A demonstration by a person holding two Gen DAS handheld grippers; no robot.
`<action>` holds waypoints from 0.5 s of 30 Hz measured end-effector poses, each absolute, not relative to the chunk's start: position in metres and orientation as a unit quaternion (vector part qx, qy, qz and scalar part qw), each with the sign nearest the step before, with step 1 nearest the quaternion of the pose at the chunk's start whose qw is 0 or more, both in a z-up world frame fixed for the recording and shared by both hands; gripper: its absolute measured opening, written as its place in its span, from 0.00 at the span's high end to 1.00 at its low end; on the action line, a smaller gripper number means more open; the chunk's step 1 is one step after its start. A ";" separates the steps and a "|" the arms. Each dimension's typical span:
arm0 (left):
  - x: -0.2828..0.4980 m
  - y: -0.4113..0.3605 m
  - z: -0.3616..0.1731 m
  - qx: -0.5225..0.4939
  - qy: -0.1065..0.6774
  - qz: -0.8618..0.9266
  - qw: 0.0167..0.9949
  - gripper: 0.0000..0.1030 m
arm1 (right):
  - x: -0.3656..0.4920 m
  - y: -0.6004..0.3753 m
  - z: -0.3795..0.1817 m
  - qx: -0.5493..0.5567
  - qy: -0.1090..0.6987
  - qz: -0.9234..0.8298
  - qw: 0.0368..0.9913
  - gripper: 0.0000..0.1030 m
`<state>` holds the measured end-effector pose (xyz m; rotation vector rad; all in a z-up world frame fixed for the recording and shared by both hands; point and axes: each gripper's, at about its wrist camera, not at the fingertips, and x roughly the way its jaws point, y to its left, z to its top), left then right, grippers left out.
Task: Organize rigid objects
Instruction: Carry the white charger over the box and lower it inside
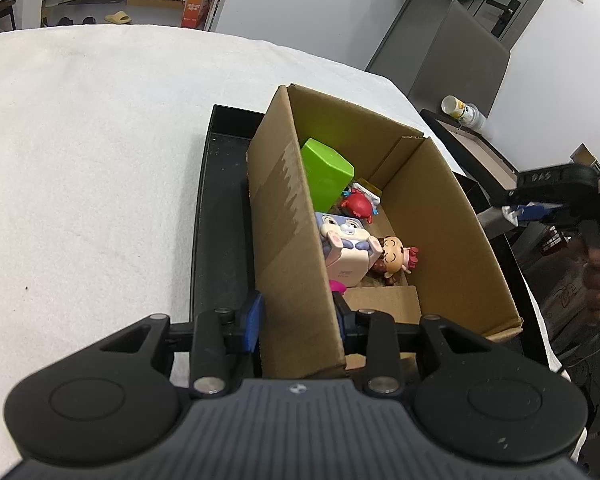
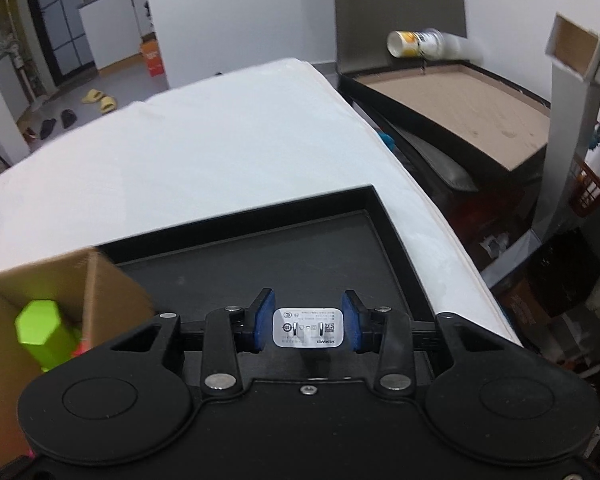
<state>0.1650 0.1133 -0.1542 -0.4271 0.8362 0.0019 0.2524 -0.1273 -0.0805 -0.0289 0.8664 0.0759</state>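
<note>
A cardboard box [image 1: 440, 216] stands on a black tray [image 1: 220, 216] on the white table. Inside lie a green hexagonal block [image 1: 326, 170], a red figure [image 1: 358, 205], a white cube toy [image 1: 346, 250] and a small doll [image 1: 394, 260]. My left gripper [image 1: 298, 320] is shut on the box's left wall [image 1: 288, 232]. My right gripper [image 2: 308, 326] is shut on a white Huawei charger [image 2: 308, 327] and holds it above the tray [image 2: 300, 248], right of the box [image 2: 100, 284]. It also shows in the left wrist view [image 1: 532, 210].
A second black tray with a brown bottom [image 2: 460, 100] and a lying yellow-white can [image 2: 418, 43] stand beyond the table's right edge. A red basket [image 2: 588, 188] and clutter lie on the floor to the right. White cloth [image 1: 80, 160] covers the table.
</note>
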 end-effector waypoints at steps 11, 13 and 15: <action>0.165 0.113 -0.154 -0.205 0.403 0.001 0.892 0.68 | 0.236 -0.109 -0.045 0.014 0.405 0.083 0.911 0.65; 0.165 0.113 -0.154 -0.205 0.403 0.001 0.892 0.68 | 0.233 -0.105 -0.038 0.015 0.400 0.092 0.912 0.65; 0.165 0.113 -0.153 -0.205 0.403 0.001 0.892 0.68 | 0.230 -0.099 -0.032 0.013 0.393 0.102 0.914 0.65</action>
